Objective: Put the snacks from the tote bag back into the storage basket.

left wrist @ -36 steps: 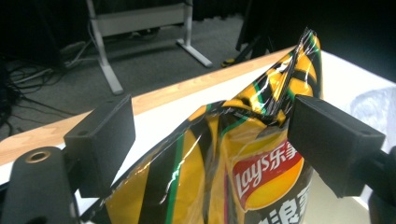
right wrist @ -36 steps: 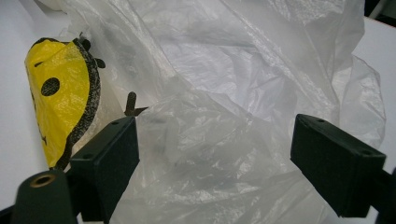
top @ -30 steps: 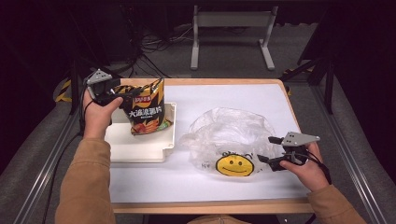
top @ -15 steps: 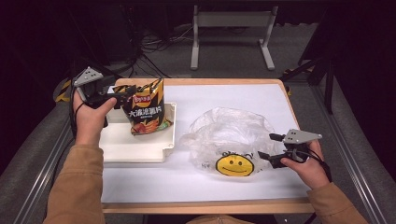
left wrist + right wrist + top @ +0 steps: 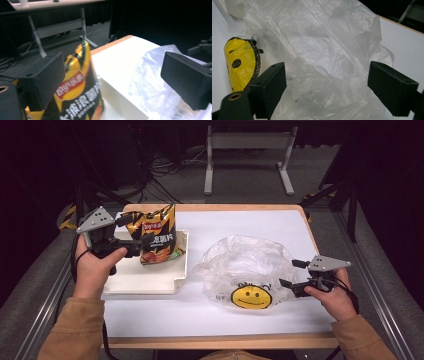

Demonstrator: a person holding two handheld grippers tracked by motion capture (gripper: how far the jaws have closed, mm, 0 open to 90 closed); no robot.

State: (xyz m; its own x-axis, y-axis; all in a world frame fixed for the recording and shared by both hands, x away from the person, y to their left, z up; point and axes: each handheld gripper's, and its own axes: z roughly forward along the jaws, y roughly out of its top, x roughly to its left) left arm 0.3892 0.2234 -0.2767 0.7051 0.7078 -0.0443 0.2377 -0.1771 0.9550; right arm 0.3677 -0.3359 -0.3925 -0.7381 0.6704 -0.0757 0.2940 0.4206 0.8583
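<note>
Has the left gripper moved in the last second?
Yes. The left gripper swung out left past the white tray's edge, then returned toward the yellow-black crisp bag.

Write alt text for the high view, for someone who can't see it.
A person's left gripper, jaws apart, reaches a yellow-and-black foil chip bag standing in a shallow white tray. The right gripper, open, sits beside a crumpled clear plastic bag with a yellow smiley face on the white table.

Bare table is lying open behind the plastic bag, while the chip bag is blocking the tray, seemingly leaving its front free.
</note>
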